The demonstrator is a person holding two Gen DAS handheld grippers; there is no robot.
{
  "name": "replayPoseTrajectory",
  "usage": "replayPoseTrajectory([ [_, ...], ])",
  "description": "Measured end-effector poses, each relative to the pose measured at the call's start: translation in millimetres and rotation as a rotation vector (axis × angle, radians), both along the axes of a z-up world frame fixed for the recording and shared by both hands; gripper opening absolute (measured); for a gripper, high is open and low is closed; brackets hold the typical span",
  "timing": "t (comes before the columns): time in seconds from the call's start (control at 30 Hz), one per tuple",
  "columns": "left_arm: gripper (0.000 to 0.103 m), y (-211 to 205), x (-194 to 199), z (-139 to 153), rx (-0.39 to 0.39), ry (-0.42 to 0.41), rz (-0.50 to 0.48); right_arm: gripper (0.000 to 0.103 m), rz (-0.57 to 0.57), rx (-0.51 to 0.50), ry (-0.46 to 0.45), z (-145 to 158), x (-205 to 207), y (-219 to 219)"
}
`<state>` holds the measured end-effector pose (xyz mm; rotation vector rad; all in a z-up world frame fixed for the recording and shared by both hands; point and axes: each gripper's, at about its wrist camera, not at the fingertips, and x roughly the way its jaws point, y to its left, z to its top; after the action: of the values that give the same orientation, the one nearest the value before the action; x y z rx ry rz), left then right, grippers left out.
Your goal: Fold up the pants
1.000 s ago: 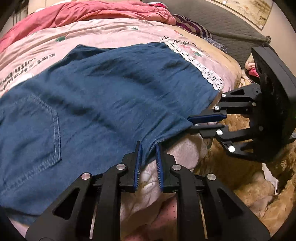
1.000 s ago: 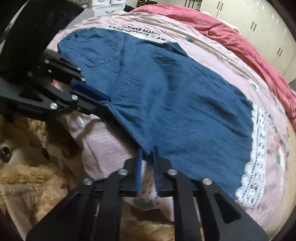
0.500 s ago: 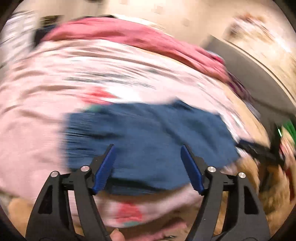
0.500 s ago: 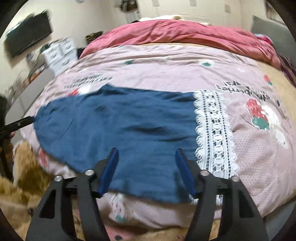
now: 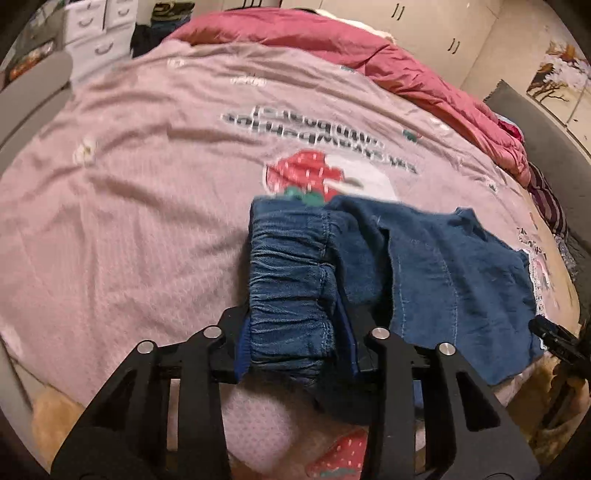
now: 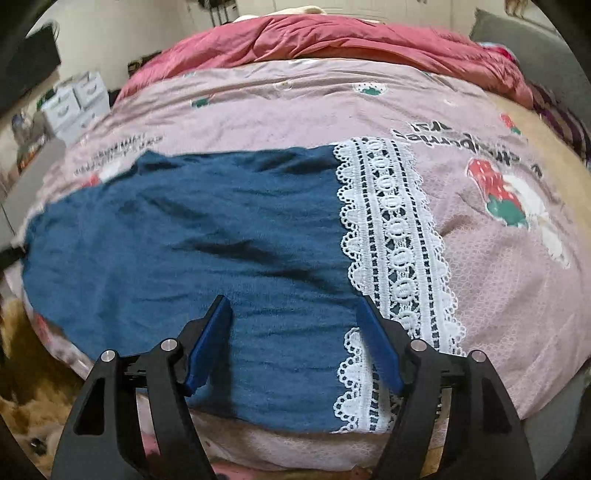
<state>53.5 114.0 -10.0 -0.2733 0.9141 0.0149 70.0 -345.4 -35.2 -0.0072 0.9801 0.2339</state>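
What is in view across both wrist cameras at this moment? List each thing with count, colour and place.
pants: one, blue denim with a white lace hem, flat near the bed's front edge; gathered waistband at the left end.
bedspread: one, pink with strawberry prints and lettering, covering the bed.
quilt: one, red, bunched along the far side.
drawer units: two, white, far left beyond the bed.
plush cover: tan, below the bed's front edge.
left gripper: black with blue pads, jaws closing on the waistband.
right gripper: black with blue pads, jaws opening, above the pants near the lace.
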Motion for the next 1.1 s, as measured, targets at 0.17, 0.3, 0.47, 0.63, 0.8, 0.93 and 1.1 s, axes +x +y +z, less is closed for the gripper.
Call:
replayPoseTrajectory([
  [0.17,0.028,14.2,-4.5,12.3,0.048,-0.016,-0.009,0.071,-0.003,0.009,-0.001,-0.6,-3.0,0.1],
  [0.3,0.038,15.9,3.4,-16.6,0.049,0.042,-0.005,0.074,-0.007,0.002,-0.006,-5.6,0.6,1.8],
  [0.47,0.060,29.8,-5.8,-5.7,0.013,0.010,0.040,0.077,0.006,0.003,-0.004,-8.0,3.4,2.0],
  [0.63,0.061,39.0,-33.3,40.2,0.081,-0.068,0.088,0.077,0.007,0.047,0.009,-2.0,2.2,-3.1],
  [0.8,0.061,20.9,-26.7,78.5,0.101,-0.157,0.013,0.077,-0.011,0.122,-0.019,20.5,-1.7,-18.0],
  [0.93,0.061,-34.0,17.9,81.0,0.063,-0.180,-0.173,0.077,-0.034,0.111,-0.095,42.8,5.0,-29.4],
  [1.1,0.061,-117.3,69.4,64.4,0.090,-0.141,-0.420,0.077,-0.070,0.065,-0.122,53.1,31.6,-40.0],
])
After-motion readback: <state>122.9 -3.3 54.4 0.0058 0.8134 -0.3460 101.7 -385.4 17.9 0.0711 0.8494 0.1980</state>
